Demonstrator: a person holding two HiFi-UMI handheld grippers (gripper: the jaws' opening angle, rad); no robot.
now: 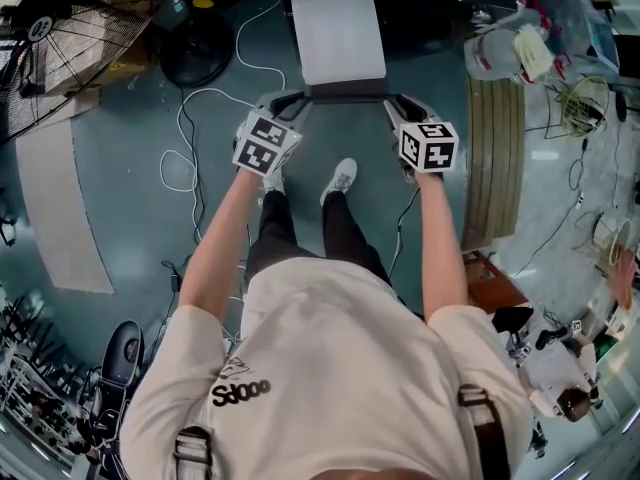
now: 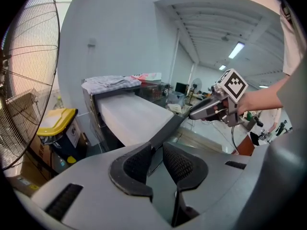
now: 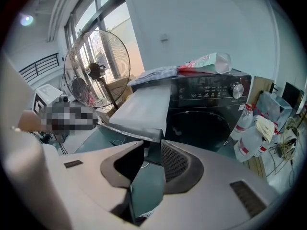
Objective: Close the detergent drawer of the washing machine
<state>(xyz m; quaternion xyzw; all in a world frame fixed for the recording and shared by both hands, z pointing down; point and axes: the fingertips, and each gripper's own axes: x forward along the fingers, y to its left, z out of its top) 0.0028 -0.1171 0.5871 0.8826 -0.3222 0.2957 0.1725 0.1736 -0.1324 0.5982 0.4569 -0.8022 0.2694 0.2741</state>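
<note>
The detergent drawer point(image 1: 338, 36) stands pulled far out of the black washing machine point(image 3: 211, 92). It is a long white tray with a dark front bar point(image 1: 345, 90). My left gripper point(image 1: 288, 104) is shut on the bar's left end, and the right gripper point(image 1: 401, 110) is shut on its right end. In the left gripper view the dark bar point(image 2: 169, 127) runs from between the jaws of the left gripper point(image 2: 157, 150) to the right gripper point(image 2: 197, 111). In the right gripper view the bar's corner point(image 3: 151, 137) sits between the jaws of the right gripper point(image 3: 152, 150).
A large floor fan point(image 1: 70, 18) stands at the left, with a white cable point(image 1: 190, 138) looping over the floor. Bottles point(image 1: 505, 53) and a striped mat point(image 1: 495, 158) lie to the right. Folded cloth point(image 3: 158, 72) rests on the machine. A yellow-lidded bin point(image 2: 57, 121) stands nearby.
</note>
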